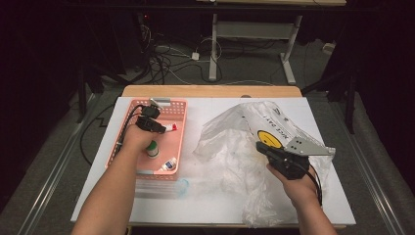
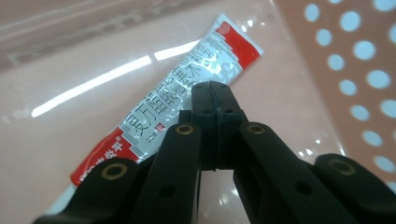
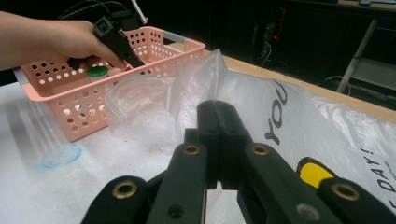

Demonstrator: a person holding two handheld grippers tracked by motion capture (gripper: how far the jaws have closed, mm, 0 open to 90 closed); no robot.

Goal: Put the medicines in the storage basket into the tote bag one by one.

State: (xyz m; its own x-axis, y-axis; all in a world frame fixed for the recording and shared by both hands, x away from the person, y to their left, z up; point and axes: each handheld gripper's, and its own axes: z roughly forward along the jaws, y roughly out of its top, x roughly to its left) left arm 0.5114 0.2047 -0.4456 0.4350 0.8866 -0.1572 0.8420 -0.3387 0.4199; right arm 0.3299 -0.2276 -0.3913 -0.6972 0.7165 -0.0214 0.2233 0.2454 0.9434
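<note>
A pink perforated basket [image 1: 128,113] stands on the left of the white table. My left gripper [image 1: 164,129] reaches down into it. Its jaws are shut and empty, with the tips [image 2: 215,86] just above a red and silver tube [image 2: 187,74] that lies flat on the basket floor. On the right lies a crumpled clear plastic bag [image 1: 230,147] with a yellow smiley print. My right gripper [image 1: 259,146] rests low over it. In the right gripper view the jaws [image 3: 215,105] are shut, and a peak of the bag's film [image 3: 205,74] rises from their tips.
A green-capped bottle [image 1: 153,148] and a small white bottle [image 1: 169,164] also sit in the basket. A clear plastic lid with a blue ring [image 1: 182,186] lies in front of the basket. The basket's perforated wall [image 2: 355,70] is close to the right of the left jaws.
</note>
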